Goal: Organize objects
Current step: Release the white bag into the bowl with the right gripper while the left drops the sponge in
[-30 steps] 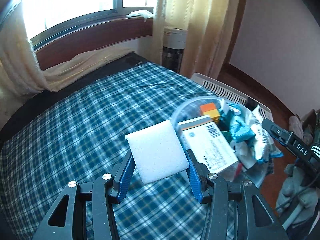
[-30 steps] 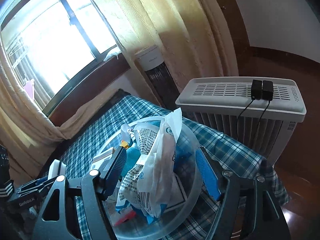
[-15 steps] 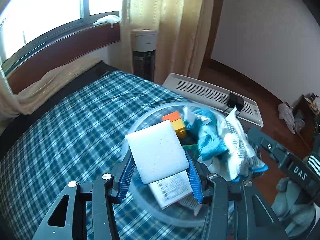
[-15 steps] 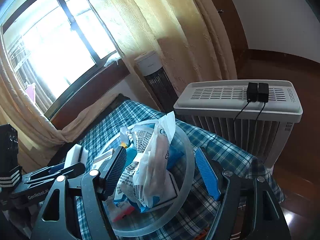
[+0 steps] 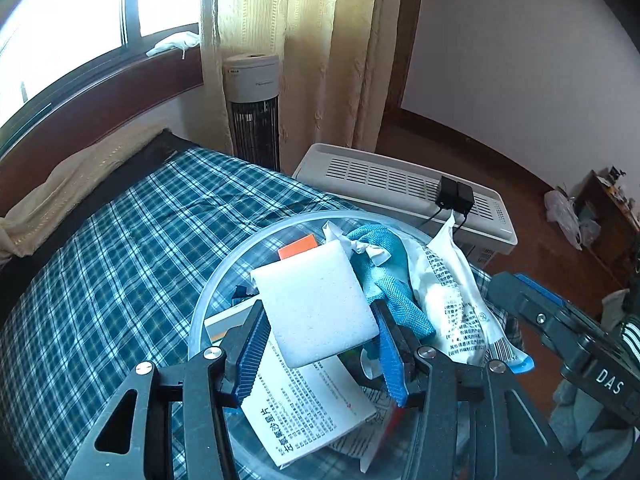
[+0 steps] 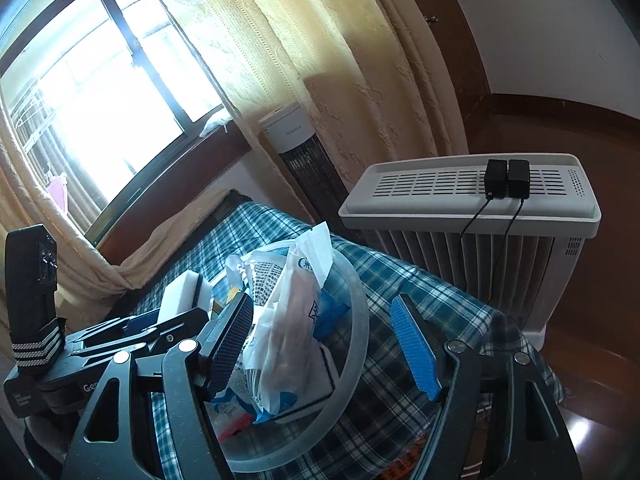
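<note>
My left gripper (image 5: 320, 314) is shut on a white sponge (image 5: 316, 300), which hangs over a clear round bowl (image 5: 224, 276) on the plaid bed. In the bowl lie a printed white box (image 5: 304, 408), a blue cloth (image 5: 384, 264), an orange block (image 5: 296, 248) and a white printed bag (image 5: 452, 292). My right gripper (image 6: 322, 304) stands open astride the bowl's near rim (image 6: 362, 320). Its left finger is inside beside the bag (image 6: 288, 312), and its right finger is outside, apart from the rim. The sponge (image 6: 180, 292) shows at the left of the right wrist view.
The blue plaid bed (image 5: 120, 260) stretches left toward the window. A white slatted heater (image 5: 400, 188) with two black adapters (image 5: 454, 198) stands just past the bowl. A tower fan (image 5: 252, 104) and yellow curtains (image 6: 320, 60) stand behind. Brown floor lies to the right.
My left gripper has carried the sponge to the right, from above the bare bedspread to above the bowl. The right gripper has kept its place at the bowl.
</note>
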The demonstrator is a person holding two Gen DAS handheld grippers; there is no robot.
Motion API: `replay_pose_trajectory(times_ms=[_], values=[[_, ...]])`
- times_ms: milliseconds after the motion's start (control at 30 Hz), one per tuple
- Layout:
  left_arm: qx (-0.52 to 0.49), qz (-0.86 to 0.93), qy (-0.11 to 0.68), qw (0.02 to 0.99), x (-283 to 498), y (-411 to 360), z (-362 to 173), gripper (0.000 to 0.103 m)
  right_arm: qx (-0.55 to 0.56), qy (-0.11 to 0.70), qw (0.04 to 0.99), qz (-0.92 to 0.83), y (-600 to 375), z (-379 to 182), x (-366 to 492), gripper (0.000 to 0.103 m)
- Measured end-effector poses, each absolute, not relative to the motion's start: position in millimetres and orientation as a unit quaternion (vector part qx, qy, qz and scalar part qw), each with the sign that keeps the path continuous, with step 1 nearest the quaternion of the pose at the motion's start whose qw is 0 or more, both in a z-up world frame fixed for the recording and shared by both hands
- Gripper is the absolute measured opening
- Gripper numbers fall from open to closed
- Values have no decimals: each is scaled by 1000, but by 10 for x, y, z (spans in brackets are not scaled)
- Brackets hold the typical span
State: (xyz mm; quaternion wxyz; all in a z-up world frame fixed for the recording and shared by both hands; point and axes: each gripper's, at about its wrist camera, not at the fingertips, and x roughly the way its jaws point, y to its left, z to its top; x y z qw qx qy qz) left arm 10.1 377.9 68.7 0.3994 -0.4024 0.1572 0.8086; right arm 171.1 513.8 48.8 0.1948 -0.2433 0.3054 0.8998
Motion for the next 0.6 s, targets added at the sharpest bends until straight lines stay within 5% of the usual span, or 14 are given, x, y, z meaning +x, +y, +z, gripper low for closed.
replay_pose_trajectory(times_ms=[133,600], values=[[-401,810,150,401,106,3768,692,69,-244,306,193,900,5130,481,1715,73],[-385,822,132,399,210,3519,874,81,-240,301,193,902,5032,559,1783,73]])
